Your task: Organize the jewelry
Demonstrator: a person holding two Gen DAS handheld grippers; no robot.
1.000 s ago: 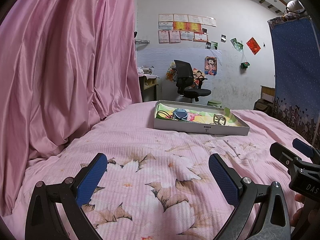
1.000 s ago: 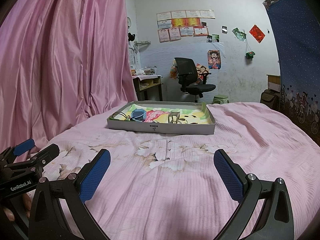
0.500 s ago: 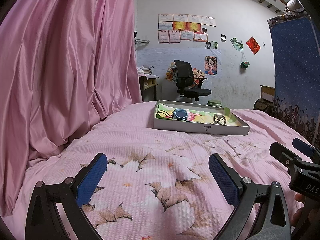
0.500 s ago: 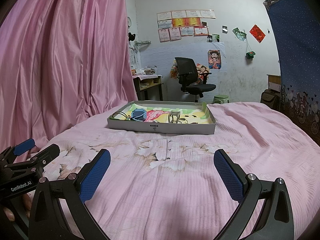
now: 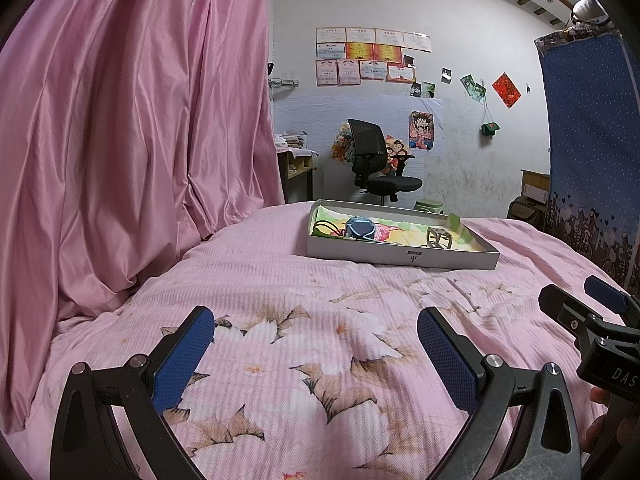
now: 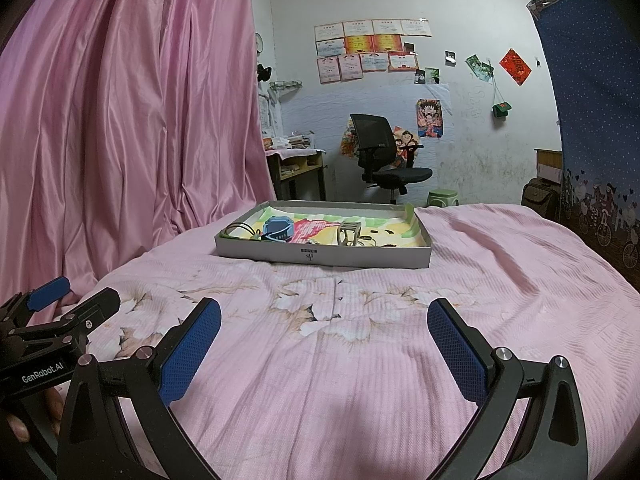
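While both grippers hang low over the bed, well short of the jewelry: left gripper with fingers spread wide and nothing between them; right gripper likewise wide apart and empty, its blue pads facing bare quilt.

Sitting further up the bed, a shallow grey cardboard tray lined with a colourful printed sheet; inside, toward its left end, a blue faceted trinket box; just beside that, dark thin loops, probably cords or bangles, too small to tell apart; nearer the middle, a small open metal frame piece, with fine bits close by that cannot be made out.

Judged for handling: all of it light; loops limp and apt to snag or slide off smooth pads, so best pinched across a single strand, lifted slowly; frame piece stiff but thin-walled, likely to bend if squeezed hard, better taken on two opposite bars; blue box rigid, perhaps slick, best gripped across flat opposing faces, low on its body.

Soft quilt beneath, so tray liable to tip or creep under a push; worth steadying one wall while picking.

Whether pieces already lie sorted or await sorting, not settled by these views.
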